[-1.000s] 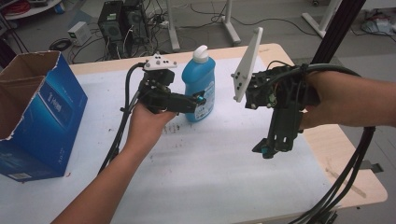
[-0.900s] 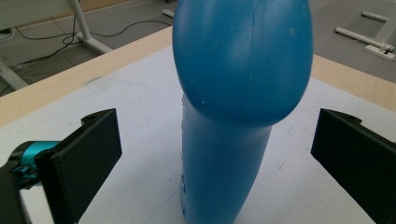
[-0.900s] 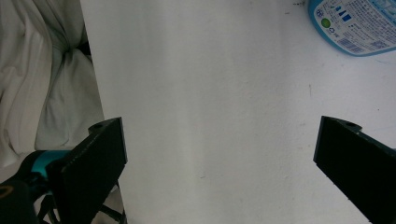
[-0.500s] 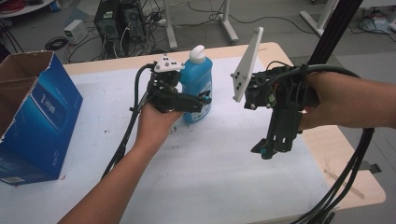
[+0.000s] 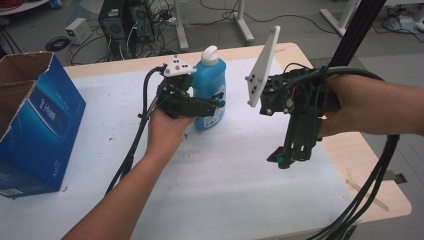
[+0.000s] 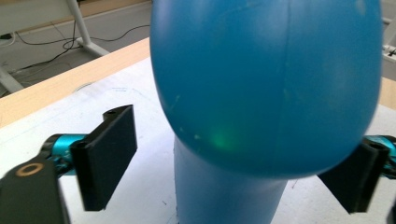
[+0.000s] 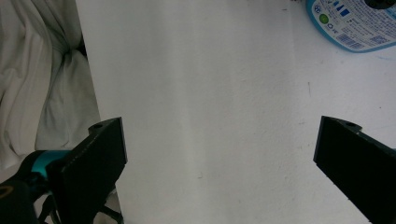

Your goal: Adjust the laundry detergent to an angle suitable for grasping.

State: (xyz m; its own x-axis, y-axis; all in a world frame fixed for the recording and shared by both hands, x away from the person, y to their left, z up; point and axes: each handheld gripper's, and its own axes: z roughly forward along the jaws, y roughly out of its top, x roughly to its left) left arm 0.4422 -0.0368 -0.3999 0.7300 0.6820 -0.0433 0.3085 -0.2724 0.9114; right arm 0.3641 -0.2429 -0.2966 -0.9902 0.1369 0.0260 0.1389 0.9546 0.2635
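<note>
The left hand-held gripper (image 5: 212, 106) reaches level; its jaws, just closing, straddle the upright blue bottle (image 5: 210, 85) mid-desk (image 5: 225, 200) without pressing. The right hand-held gripper (image 5: 282, 159) points down, apart, over bare desk

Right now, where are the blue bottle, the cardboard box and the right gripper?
blue bottle (image 5: 207, 75): high view, upper blue body.
cardboard box (image 5: 47, 125): high view, blue side wall.
right gripper (image 5: 282, 159): high view, between its fingertips.

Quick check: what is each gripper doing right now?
Left gripper: jaws closing around the upright blue plastic bottle, left pad not yet touching.
Right gripper: open, empty.
</note>
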